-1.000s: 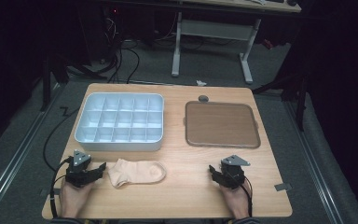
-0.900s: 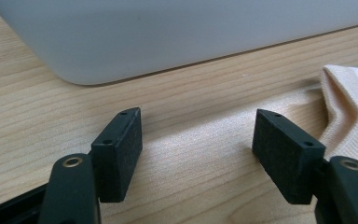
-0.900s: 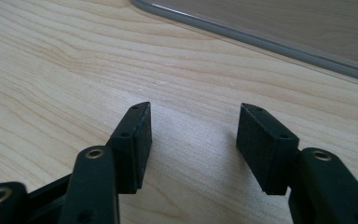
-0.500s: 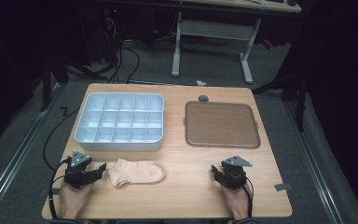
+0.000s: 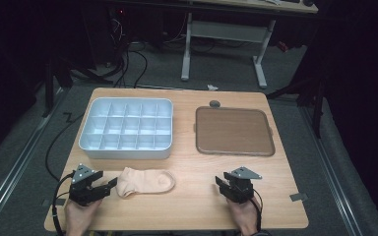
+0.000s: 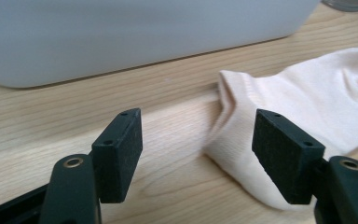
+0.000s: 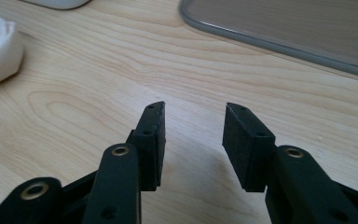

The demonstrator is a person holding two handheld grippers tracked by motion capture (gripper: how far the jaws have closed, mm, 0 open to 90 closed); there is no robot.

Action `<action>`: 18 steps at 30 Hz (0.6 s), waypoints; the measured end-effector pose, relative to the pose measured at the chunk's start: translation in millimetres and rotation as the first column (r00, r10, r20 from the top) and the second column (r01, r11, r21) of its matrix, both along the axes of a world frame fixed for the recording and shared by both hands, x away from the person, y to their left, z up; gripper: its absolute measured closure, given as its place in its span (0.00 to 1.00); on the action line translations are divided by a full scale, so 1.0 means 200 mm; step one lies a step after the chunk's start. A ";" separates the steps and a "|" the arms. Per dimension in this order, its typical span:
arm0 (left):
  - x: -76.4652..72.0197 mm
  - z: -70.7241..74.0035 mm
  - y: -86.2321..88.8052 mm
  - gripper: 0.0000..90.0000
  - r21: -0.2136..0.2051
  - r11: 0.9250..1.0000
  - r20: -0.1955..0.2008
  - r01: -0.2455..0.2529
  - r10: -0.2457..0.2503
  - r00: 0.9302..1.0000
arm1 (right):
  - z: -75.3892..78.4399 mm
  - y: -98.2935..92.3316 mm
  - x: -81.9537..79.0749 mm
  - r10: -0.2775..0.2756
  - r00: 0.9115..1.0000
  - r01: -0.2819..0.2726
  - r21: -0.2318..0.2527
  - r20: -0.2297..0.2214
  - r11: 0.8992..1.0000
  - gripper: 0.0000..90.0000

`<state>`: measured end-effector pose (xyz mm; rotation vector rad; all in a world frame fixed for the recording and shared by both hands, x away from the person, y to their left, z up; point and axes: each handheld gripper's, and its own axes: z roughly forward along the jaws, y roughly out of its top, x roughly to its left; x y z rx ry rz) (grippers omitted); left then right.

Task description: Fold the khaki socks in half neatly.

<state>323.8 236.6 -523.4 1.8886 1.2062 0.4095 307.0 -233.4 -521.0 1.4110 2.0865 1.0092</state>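
The right gripper's (image 5: 232, 186) jaws have just been closing, nothing between; left gripper (image 5: 104, 186) gapes beside the sock (image 5: 146, 181).

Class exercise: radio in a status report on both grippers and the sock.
Left gripper open at sock cuff. Right gripper open, jaws just closing, nothing between. Sock flat on table, nothing in the way.

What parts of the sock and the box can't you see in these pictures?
- Sock: in the left gripper view its far end runs off the right edge, and one jaw covers part of its cuff.
- Sock in the right gripper view: cut off by the left edge.
- Divided box: in the left gripper view its near wall hides the compartments.
- Brown tray: cut off by the right gripper view's top edge.
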 end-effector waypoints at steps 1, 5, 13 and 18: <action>0.00 0.00 -0.01 0.38 0.000 1.000 -0.001 0.007 -0.007 1.000 | 0.00 0.01 0.00 0.005 1.000 -0.005 0.001 -0.004 1.000 0.66; 0.00 0.01 -0.04 0.37 0.011 1.000 -0.005 0.025 -0.025 1.000 | 0.02 0.05 -0.01 0.024 1.000 -0.024 -0.002 0.016 1.000 0.67; 0.01 0.01 -0.11 0.37 0.045 0.997 -0.019 0.056 -0.055 0.998 | 0.05 0.13 -0.02 0.072 0.997 -0.072 0.005 0.028 0.997 0.69; 0.02 0.00 -0.13 0.37 0.058 0.997 -0.030 0.057 -0.056 0.998 | 0.06 0.17 -0.02 0.096 0.995 -0.097 0.016 0.028 0.995 0.69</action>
